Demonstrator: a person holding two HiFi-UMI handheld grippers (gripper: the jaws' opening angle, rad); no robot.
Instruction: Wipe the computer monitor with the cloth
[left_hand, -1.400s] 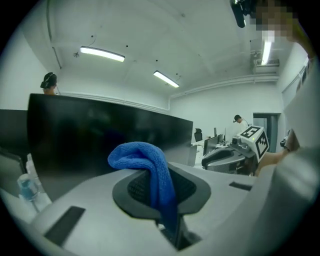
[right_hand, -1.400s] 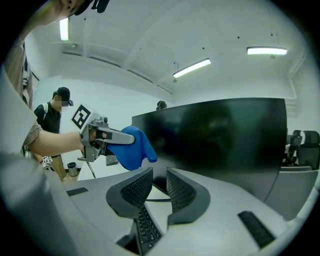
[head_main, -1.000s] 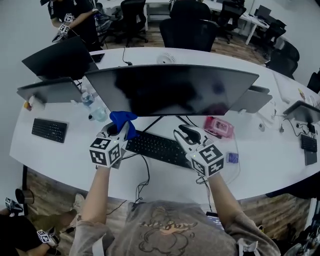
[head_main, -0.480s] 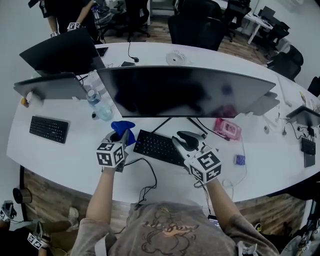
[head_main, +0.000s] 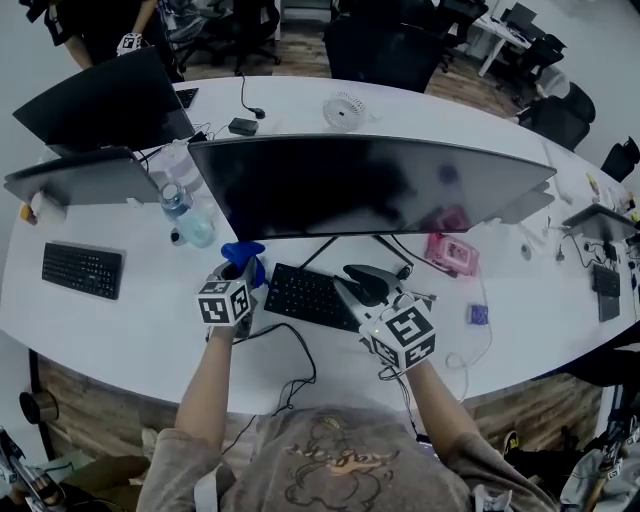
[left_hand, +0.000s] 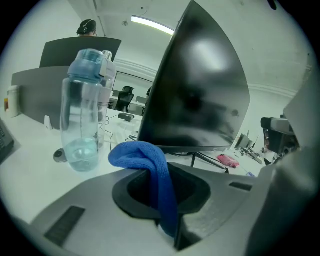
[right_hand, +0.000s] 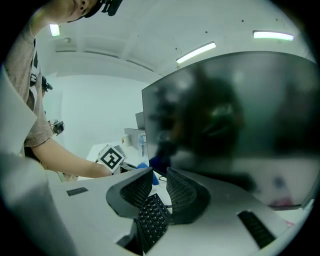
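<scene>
Left gripper: jaws clamped on blue cloth, cloth bunched above jaw tips, one fold hanging between them

Cloth position: below monitor lower left corner, at its 7 o'clock, not touching screen

Bottle: upright on table, 10 o'clock of left gripper

Right gripper: jaws narrowly apart, nothing held; above right end of keyboard, 3 o'clock of left gripper

1. cloth: solid bright blue;
2. monitor: glossy black screen;
3. desk: plain white;
4. keyboard: black;
5. left gripper and right gripper: grey, their cubes patterned in black-and-white squares;
6. water bottle: clear, pale blue tint.
</scene>
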